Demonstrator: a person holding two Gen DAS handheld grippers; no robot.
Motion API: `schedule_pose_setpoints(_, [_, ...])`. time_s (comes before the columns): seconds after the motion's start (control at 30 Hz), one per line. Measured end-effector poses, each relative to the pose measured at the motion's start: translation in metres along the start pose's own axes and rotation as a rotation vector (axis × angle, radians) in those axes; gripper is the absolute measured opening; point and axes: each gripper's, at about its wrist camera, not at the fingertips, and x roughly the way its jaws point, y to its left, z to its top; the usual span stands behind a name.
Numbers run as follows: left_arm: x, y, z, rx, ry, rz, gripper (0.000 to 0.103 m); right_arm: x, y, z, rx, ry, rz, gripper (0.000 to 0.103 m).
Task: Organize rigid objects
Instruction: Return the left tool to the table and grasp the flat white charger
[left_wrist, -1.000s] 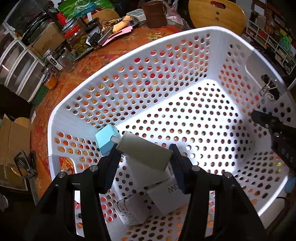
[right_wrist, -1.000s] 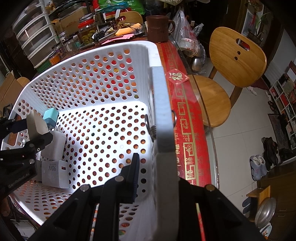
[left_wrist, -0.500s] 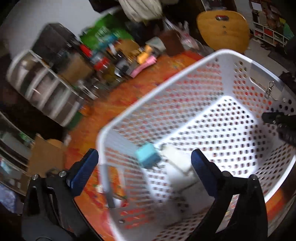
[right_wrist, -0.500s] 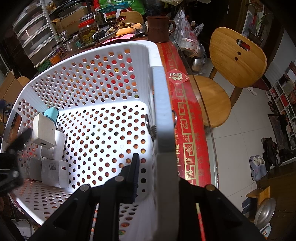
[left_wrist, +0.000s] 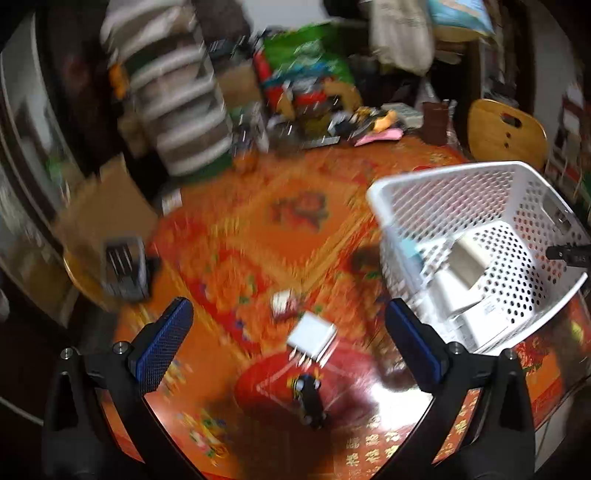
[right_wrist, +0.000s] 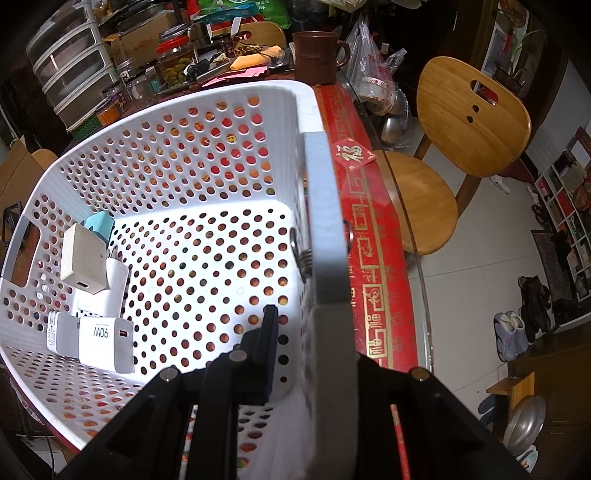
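White perforated plastic basket (right_wrist: 177, 177), with several chargers in its corner, was clamped at its rim by the right gripper (right_wrist: 306, 332), while the left gripper (left_wrist: 288, 325), fingers wide apart, hung over a white plug adapter (left_wrist: 312, 334) on the table and, aimed carelessly, could knock it away.

Perforated plastic basket (right_wrist: 207, 122) — glossy tabletop (left_wrist: 373, 439)

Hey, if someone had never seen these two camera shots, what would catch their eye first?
The big white perforated basket fills the right wrist view, and the right gripper is clamped on its near wall. Several chargers are piled against its left side, with a beige charger on top and a white one marked 90W below. In the blurry left wrist view, the open left gripper hangs above a white plug adapter lying on the red-orange tablecloth.
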Motion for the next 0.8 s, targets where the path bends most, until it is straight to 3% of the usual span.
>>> schedule_pose_setpoints(0.27, [0.087,0.018,-0.053,-0.092,0.149,-0.079,0.102,-0.001,-0.002,0.001,-0.001,-0.001,-0.002,0.016])
schedule_pose_setpoints(0.63, [0.136,-0.008,-0.052,-0.067,0.209,-0.11,0.102,0.0,-0.001,0.002,-0.006,0.003,-0.019,0.016])
schedule_pose_setpoints(0.8, [0.151,-0.007,-0.05,-0.111,0.229,-0.155,0.082,0.001,0.0,0.002,-0.009,0.003,-0.017,0.016])
